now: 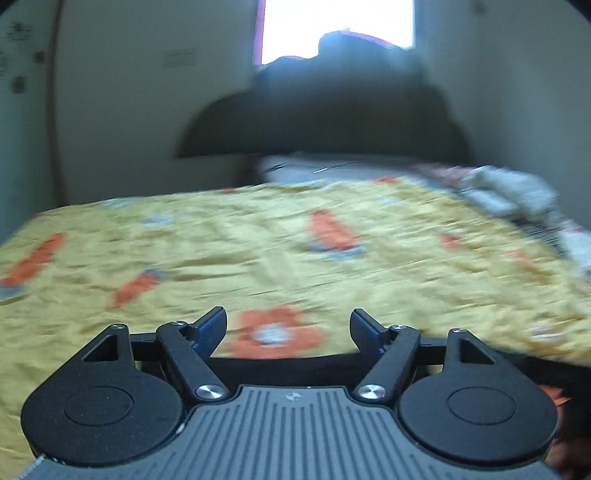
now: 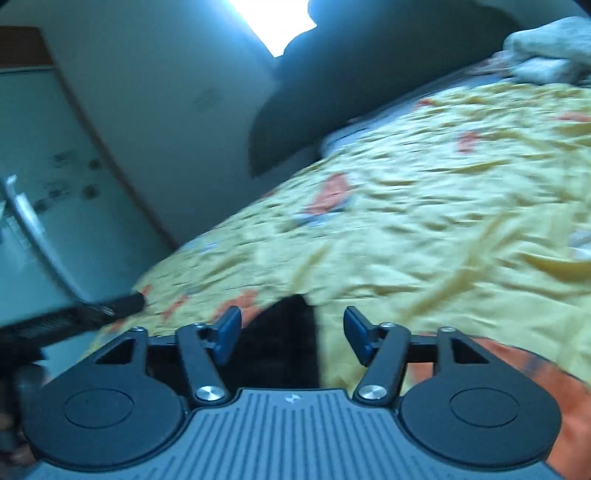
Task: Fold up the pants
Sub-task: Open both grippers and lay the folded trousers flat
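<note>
Both jaws wide apart w/ nothing held, left gripper (image 1: 288,328) & right gripper (image 2: 291,334) over yellow bedspread (image 1: 258,251), dark pants (image 2: 284,343) edge just below right fingers, pale blanket (image 1: 509,192) far right.

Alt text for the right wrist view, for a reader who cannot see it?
The right hand-held gripper is open and empty above a dark garment lying on a yellow bedspread with orange motifs. The tilted, blurred frame also shows a wall and bright window.
</note>
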`<state>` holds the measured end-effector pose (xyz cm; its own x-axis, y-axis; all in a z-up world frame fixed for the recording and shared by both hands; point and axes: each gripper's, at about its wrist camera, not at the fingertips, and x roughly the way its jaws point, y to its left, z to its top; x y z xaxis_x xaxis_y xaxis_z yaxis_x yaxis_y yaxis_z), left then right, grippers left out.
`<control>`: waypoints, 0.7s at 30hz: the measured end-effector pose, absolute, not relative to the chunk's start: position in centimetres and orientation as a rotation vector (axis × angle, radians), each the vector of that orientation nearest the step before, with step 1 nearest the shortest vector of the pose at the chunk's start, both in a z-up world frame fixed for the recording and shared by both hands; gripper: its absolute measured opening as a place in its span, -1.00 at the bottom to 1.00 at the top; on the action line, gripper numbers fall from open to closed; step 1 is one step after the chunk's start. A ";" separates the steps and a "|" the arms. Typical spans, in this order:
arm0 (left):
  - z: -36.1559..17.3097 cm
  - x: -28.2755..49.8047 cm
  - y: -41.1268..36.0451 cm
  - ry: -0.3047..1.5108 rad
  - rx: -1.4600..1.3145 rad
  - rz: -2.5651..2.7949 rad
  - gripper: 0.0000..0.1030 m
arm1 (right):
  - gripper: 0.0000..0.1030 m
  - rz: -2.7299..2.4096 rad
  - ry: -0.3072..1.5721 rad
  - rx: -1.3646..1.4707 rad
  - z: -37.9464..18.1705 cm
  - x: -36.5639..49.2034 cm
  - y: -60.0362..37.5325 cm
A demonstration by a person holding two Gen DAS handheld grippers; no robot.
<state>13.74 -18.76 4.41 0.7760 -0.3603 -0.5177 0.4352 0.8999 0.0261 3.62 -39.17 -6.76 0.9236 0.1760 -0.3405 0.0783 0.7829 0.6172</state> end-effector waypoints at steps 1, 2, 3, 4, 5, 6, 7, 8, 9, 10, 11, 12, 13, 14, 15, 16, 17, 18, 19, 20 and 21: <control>4.0 14.7 -18.1 0.557 0.163 -0.399 0.45 | 0.20 0.085 0.412 0.665 -6.6 4.6 -38.7; 3.5 15.7 -17.5 0.592 0.177 -0.366 0.40 | 0.20 0.112 0.431 0.655 -6.6 5.6 -38.6; 3.1 16.5 -16.9 0.621 0.182 -0.337 0.37 | 0.19 0.134 0.457 0.646 -6.7 6.7 -38.2; 2.6 17.1 -16.2 0.642 0.185 -0.317 0.36 | 0.17 0.159 0.480 0.636 -6.8 7.4 -37.9; 2.2 17.5 -15.6 0.656 0.186 -0.304 0.36 | 0.17 0.173 0.498 0.627 -7.0 8.1 -37.6; 1.8 17.9 -15.3 0.670 0.192 -0.295 0.36 | -0.01 0.173 0.516 0.617 -7.1 8.8 -37.4; 1.3 18.1 -15.1 0.684 0.204 -0.291 0.36 | -0.49 0.169 0.531 0.602 -7.2 9.3 -37.3; 0.9 18.3 -15.1 0.696 0.220 -0.292 0.36 | -0.59 0.164 0.544 0.579 -7.2 9.7 -37.1; 0.4 18.3 -15.1 0.702 0.234 -0.290 0.36 | -0.74 0.151 0.546 0.547 -7.0 9.8 -37.0; 0.0 18.5 -15.2 0.707 0.242 -0.285 0.36 | -0.78 0.139 0.542 0.509 -6.8 9.8 -36.7; -0.4 18.7 -15.4 0.709 0.246 -0.281 0.36 | -0.78 0.122 0.537 0.478 -6.6 9.8 -36.4; -0.7 18.8 -15.6 0.708 0.247 -0.275 0.37 | -0.78 0.095 0.534 0.448 -6.6 10.1 -36.3; -1.1 19.2 -15.9 0.705 0.250 -0.262 0.38 | -0.78 0.072 0.536 0.411 -6.7 10.3 -36.0; -1.5 19.5 -16.1 0.706 0.257 -0.242 0.40 | -0.78 0.054 0.547 0.374 -6.8 10.6 -35.6; -1.8 19.8 -16.2 0.706 0.259 -0.225 0.40 | -0.77 0.040 0.556 0.347 -7.0 11.1 -35.4; -1.8 20.0 -16.2 0.707 0.257 -0.216 0.40 | -0.76 0.030 0.556 0.338 -7.1 11.2 -35.3; -1.7 20.0 -16.1 0.709 0.252 -0.216 0.40 | -0.76 0.029 0.556 0.340 -7.1 11.1 -35.2; -1.4 19.7 -15.9 0.707 0.247 -0.218 0.38 | -0.71 0.031 0.555 0.336 -7.0 10.9 -35.2; -1.1 19.3 -15.6 0.703 0.242 -0.225 0.36 | -0.58 0.022 0.551 0.335 -6.8 10.6 -35.3; -0.8 19.0 -15.4 0.704 0.241 -0.226 0.36 | -0.53 -0.003 0.540 0.331 -6.5 10.1 -35.3; -0.5 18.6 -15.1 0.706 0.234 -0.223 0.36 | -0.53 -0.037 0.521 0.314 -6.2 9.3 -35.2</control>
